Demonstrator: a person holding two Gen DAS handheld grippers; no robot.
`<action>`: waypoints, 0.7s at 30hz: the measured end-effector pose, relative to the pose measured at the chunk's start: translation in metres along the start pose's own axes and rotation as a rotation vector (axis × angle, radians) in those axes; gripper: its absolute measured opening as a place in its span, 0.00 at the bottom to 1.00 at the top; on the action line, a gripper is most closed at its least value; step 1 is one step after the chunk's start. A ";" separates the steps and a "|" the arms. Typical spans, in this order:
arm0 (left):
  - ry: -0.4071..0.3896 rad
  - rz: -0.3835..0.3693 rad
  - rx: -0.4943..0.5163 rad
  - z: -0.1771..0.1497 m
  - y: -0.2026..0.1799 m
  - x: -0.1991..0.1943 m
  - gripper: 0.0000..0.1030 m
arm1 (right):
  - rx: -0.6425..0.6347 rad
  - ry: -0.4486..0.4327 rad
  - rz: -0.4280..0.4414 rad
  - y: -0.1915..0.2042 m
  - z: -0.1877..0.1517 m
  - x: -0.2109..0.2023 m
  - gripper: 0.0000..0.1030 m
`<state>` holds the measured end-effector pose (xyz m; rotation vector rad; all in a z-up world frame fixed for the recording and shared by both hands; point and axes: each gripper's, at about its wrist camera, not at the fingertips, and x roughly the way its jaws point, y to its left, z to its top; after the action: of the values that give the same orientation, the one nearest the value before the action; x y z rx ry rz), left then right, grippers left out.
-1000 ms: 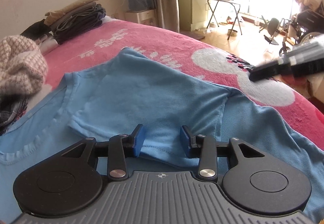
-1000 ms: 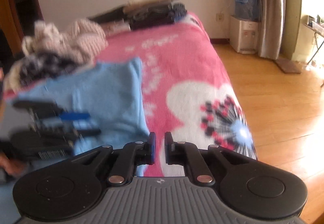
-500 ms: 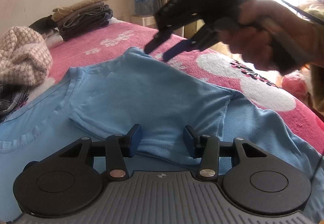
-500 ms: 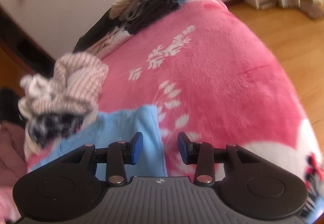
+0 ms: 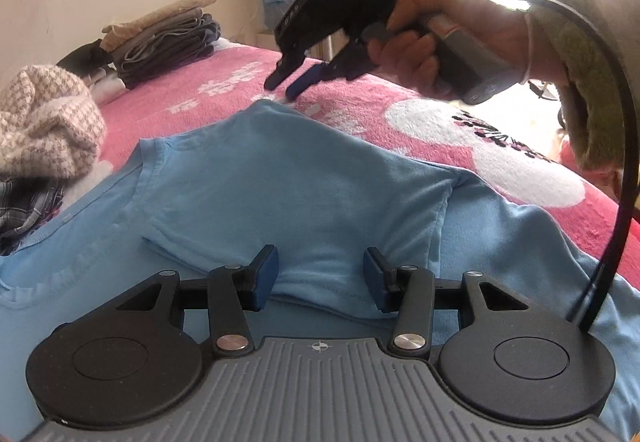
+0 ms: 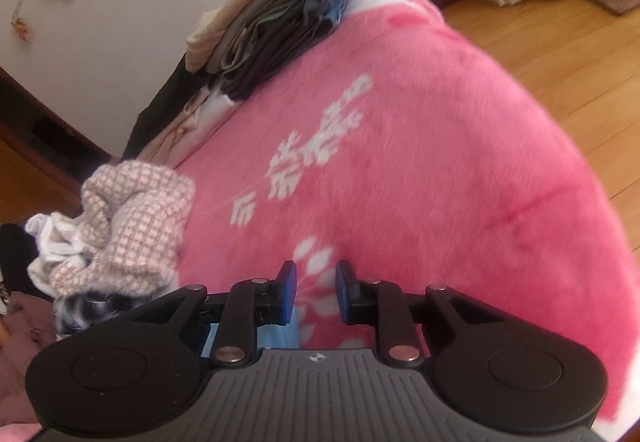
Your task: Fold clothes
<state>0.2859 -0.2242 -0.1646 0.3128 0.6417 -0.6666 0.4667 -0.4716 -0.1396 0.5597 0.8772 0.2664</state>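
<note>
Both jaws open, we note: left gripper half-wide over the shirt hem, right gripper narrowing, empty, above the blanket.

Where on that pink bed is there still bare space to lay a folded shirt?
Bare pink blanket runs from the folded stack down to the blue shirt, and across to the bed's floor-side edge. It is crowded along the wall side, where the checked knit heap lies.
</note>
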 end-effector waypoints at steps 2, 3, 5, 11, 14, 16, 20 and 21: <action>-0.001 0.002 -0.006 0.000 0.000 0.000 0.47 | -0.131 0.024 0.023 0.014 -0.007 -0.009 0.23; -0.001 0.002 -0.009 0.000 0.000 0.000 0.47 | -0.204 0.041 0.038 0.022 -0.012 -0.013 0.23; -0.001 0.007 -0.009 0.000 -0.001 0.000 0.47 | -0.351 0.073 0.068 0.038 -0.021 -0.022 0.22; 0.009 0.014 -0.001 0.001 -0.002 -0.001 0.47 | -0.566 0.154 -0.042 0.051 -0.049 0.008 0.03; 0.012 0.016 -0.002 0.001 -0.002 -0.001 0.47 | -0.498 0.132 -0.024 0.046 -0.041 0.015 0.04; 0.013 0.018 -0.003 0.000 -0.002 -0.001 0.47 | -0.478 0.125 -0.020 0.046 -0.035 0.017 0.04; 0.014 0.019 -0.004 0.000 -0.002 -0.001 0.48 | -0.435 0.098 -0.032 0.044 -0.027 0.019 0.02; 0.013 0.018 -0.003 0.000 -0.002 -0.001 0.48 | -0.419 0.061 -0.049 0.044 -0.025 0.015 0.02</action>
<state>0.2836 -0.2252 -0.1639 0.3196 0.6512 -0.6465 0.4562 -0.4197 -0.1374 0.1412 0.8618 0.4123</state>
